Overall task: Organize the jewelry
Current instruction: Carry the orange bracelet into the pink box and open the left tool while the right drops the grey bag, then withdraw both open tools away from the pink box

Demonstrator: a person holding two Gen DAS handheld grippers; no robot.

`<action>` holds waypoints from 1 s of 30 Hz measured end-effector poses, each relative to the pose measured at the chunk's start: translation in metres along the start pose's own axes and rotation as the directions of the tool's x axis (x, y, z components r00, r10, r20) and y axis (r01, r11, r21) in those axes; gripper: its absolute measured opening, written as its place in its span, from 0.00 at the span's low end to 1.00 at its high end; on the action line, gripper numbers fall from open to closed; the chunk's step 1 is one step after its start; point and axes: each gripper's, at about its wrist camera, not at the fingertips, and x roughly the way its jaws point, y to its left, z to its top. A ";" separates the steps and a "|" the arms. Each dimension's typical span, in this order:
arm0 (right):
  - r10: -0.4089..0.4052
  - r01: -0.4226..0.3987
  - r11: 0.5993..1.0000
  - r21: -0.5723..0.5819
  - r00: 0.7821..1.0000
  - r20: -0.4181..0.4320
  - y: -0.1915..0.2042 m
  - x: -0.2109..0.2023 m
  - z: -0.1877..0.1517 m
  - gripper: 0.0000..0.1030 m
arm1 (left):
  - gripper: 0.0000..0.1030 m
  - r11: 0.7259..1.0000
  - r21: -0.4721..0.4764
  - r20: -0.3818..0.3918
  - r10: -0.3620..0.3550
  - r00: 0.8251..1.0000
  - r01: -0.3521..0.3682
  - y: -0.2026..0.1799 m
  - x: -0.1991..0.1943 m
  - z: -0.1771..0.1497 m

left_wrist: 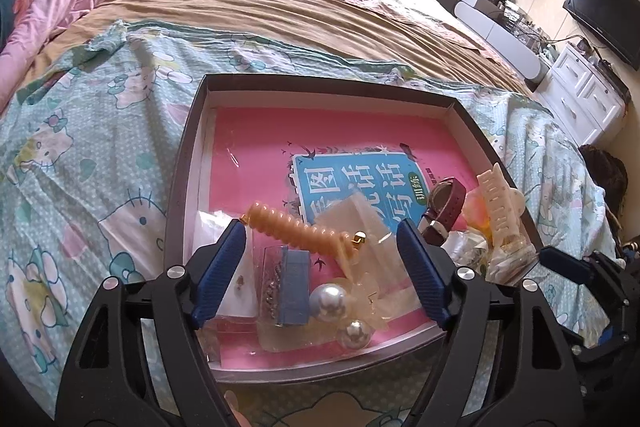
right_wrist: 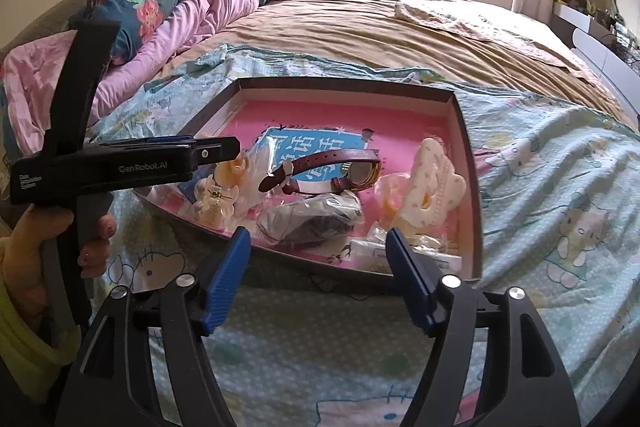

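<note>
A shallow dark box lined with a pink booklet sits on the bed and holds the jewelry. My left gripper is open over its near left part, above an orange spiral hair tie, a blue card in a clear bag and two pearl beads. A maroon strap watch and a cream claw clip lie at the right. My right gripper is open at the box's near rim, just before a dark bagged item, the watch and the clip.
The box lies on a Hello Kitty sheet over a tan blanket. Pink bedding and pillows lie at the far left. A white dresser and a TV stand to the right. The left gripper's body crosses the right wrist view.
</note>
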 end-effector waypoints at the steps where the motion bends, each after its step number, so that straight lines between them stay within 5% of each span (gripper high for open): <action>1: -0.002 0.002 1.000 0.002 1.000 0.005 -0.001 -0.003 0.000 0.74 | 0.69 1.000 -0.001 0.000 0.001 1.000 -0.001 0.000 0.000 0.000; 14: -0.031 0.031 1.000 0.000 0.996 0.084 -0.005 -0.045 0.000 0.89 | 0.88 1.000 -0.006 0.047 0.008 0.999 -0.007 -0.008 -0.033 0.001; 30: -0.023 0.020 1.000 0.019 0.982 0.185 -0.005 -0.097 -0.013 0.95 | 0.91 0.998 0.039 0.123 0.047 0.991 -0.053 -0.028 -0.108 -0.029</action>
